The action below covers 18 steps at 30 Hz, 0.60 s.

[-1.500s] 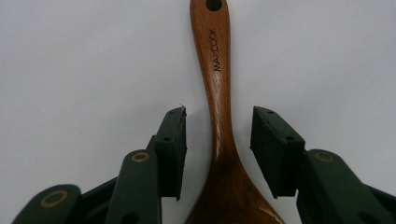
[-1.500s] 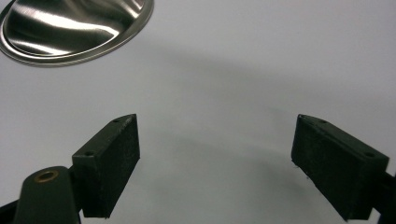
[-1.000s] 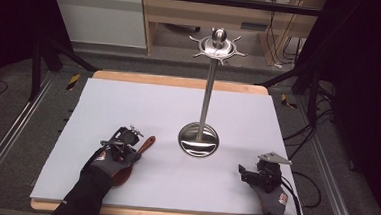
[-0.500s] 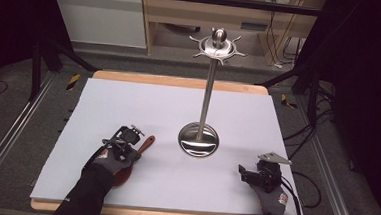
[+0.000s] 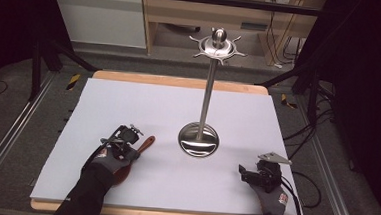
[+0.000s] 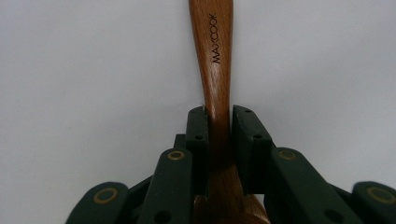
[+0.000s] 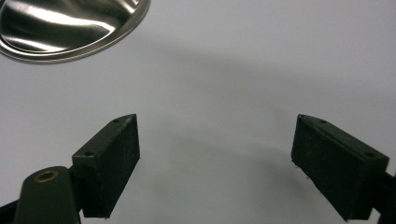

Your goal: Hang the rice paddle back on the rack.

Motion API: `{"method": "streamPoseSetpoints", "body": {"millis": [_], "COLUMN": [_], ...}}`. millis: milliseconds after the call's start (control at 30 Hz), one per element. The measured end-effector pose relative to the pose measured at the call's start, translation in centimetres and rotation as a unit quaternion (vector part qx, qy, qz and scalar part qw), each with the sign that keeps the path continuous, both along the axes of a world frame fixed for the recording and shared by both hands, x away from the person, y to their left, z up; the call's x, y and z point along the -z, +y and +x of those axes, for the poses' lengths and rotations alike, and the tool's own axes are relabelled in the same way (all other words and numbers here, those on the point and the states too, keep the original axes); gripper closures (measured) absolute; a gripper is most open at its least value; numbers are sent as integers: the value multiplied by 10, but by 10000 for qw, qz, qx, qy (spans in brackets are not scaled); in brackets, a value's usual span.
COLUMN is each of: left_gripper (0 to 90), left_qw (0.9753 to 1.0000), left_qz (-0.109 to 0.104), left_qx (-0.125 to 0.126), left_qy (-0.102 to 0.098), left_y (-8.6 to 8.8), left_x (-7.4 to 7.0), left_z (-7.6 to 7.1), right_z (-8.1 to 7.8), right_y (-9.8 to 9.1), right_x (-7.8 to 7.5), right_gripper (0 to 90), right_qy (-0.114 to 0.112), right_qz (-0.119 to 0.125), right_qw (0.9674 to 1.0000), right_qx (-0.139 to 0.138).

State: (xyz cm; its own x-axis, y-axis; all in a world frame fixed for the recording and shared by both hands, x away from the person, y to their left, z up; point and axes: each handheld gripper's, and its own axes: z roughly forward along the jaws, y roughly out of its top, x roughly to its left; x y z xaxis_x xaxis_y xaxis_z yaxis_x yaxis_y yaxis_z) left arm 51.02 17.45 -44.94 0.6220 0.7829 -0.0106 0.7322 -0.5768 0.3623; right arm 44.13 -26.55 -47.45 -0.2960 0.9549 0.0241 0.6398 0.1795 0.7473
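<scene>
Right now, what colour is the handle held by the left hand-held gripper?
Reddish-brown wood handle with dark lettering, clearest in the left gripper view.

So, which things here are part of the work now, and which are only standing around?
Part of the work:
- wooden utensil, its handle clamped between the left gripper jaws
- metal hanging stand, close by on the white table, hooks at the top empty

Standing around:
- right gripper, open over bare table, holding nothing
- cabinet behind the table
</scene>
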Motion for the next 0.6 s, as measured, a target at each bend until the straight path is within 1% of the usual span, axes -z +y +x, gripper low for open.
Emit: {"method": "streamPoseSetpoints", "body": {"millis": [33, 67, 133, 167, 267, 300, 367, 467, 567, 600], "left_gripper": [763, 763, 762, 761, 757, 756, 757, 758, 761, 762], "left_qw": [10000, 9999, 10000, 10000, 9999, 9998, 9997, 9998, 9998, 9999], "left_qz": [68, 86, 72, 49, -154, -208, -251, -216, -161, -137], "left_qx": [13, 26, 41, 46, 41, 35, 8, 26, 65, 68], "left_qy": [43, 51, 43, 12, -36, -34, -15, 12, -32, -43], "left_y": [-2, -2, -2, -1, 4, 6, 7, 6, 5, 4], "left_x": [-1, -1, -1, 0, 1, 2, 2, 1, 1, 1], "left_z": [1, 1, 1, 1, -1, -1, 0, 0, -1, -1], "right_z": [0, 0, 0, 0, 0, 0, 0, 0, 0, 0], "right_y": [0, 0, 0, 0, 0, 0, 0, 0, 0, -1], "right_x": [0, 0, 0, 0, 0, 0, 0, 0, 0, 0], "right_gripper": [156, 156, 156, 156, 156, 156, 156, 156, 156, 156], "right_qy": [14, 7, -7, 24, 27, 14, 2, 34, 36, 14], "right_qz": [-16, -29, -25, 21, 24, -12, -30, 23, 18, -26], "right_qw": [10000, 10000, 10000, 10000, 10000, 10000, 10000, 10000, 10000, 10000], "right_qx": [2, -16, -15, 23, 22, 4, -12, 34, 29, -10]}}
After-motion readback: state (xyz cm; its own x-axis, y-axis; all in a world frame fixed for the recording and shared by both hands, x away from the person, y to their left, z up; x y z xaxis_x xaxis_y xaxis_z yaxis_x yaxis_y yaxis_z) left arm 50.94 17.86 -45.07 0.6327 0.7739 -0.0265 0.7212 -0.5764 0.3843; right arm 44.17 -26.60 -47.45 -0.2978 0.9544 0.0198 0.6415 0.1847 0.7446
